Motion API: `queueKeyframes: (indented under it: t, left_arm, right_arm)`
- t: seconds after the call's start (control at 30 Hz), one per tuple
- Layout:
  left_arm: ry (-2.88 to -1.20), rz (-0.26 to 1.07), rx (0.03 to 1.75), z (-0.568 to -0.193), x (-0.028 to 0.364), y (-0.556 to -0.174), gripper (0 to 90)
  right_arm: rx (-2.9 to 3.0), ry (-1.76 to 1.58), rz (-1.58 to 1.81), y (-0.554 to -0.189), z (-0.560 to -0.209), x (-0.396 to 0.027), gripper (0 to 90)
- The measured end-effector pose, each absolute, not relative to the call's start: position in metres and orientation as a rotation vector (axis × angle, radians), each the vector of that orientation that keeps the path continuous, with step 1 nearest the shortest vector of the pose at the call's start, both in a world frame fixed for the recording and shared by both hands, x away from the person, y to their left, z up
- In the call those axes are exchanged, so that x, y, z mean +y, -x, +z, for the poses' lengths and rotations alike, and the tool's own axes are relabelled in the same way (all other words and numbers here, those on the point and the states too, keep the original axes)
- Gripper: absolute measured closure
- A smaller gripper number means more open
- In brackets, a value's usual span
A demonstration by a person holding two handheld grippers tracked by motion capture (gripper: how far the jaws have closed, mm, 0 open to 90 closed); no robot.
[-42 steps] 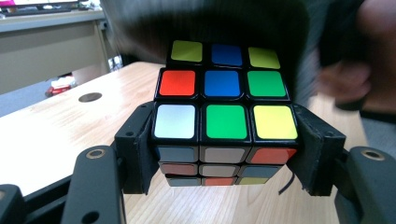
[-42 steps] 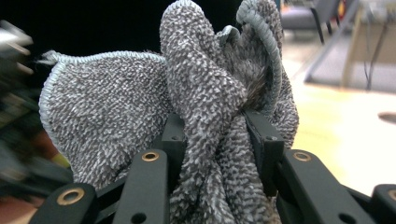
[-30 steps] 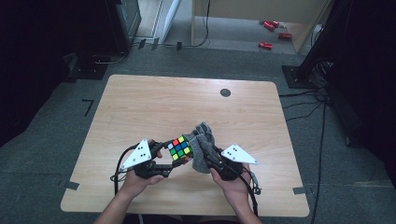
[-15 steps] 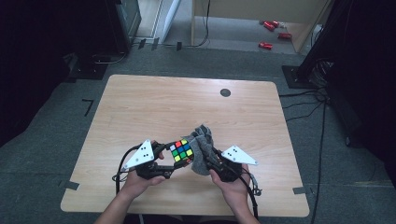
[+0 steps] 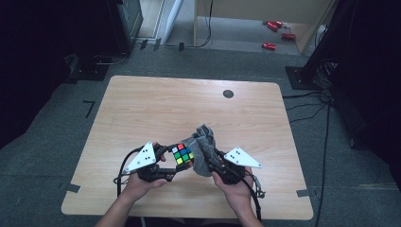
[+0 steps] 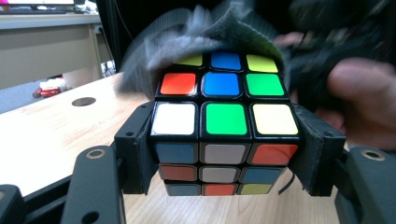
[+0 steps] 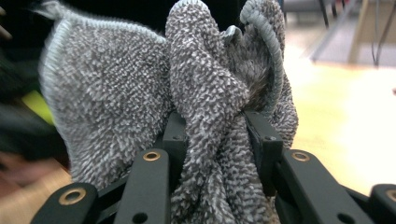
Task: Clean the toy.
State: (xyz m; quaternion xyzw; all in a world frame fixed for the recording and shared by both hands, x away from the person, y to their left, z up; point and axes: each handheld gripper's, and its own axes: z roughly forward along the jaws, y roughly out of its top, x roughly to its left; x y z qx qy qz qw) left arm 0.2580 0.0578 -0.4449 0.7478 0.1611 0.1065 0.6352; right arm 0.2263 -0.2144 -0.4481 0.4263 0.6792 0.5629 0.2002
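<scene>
Near the light wooden table's [image 5: 142,109] front edge, our left gripper [image 6: 224,140] clamps the multicoloured plastic puzzle cube [image 6: 223,119] steady while our right gripper [image 7: 212,135], pinching the bunched grey terry cloth [image 7: 205,93], should wipe its far face gently.

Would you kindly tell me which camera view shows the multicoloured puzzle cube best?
The left gripper view: the multicoloured puzzle cube sits close and sharp between that tool's pads, two faces readable. The high view shows it small, beside the grey cloth. In the right gripper view the cloth hides it.
</scene>
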Motion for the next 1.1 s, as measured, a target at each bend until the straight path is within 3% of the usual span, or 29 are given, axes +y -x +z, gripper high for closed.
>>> queueKeyframes:
  t: [0.3, 0.57, 0.87, 1.1]
  left_arm:
    - [-1.744, 0.233, 0.356, -0.449, 0.049, -0.257, 34.8]
    - [-1.695, 0.226, 0.384, -0.446, 0.058, -0.26, 34.7]
    - [-1.706, 0.211, 0.364, -0.447, 0.052, -0.257, 34.8]
    - [-1.616, 0.203, 0.427, -0.441, 0.065, -0.263, 34.7]
  right_arm:
    - [1.834, -1.124, 1.669, -0.217, -0.425, -0.218, 66.0]
    - [1.978, -1.22, 1.562, -0.233, -0.449, -0.22, 66.4]
    - [1.875, -1.12, 1.682, -0.222, -0.431, -0.218, 66.1]
    - [2.005, -1.228, 1.528, -0.236, -0.459, -0.22, 66.7]
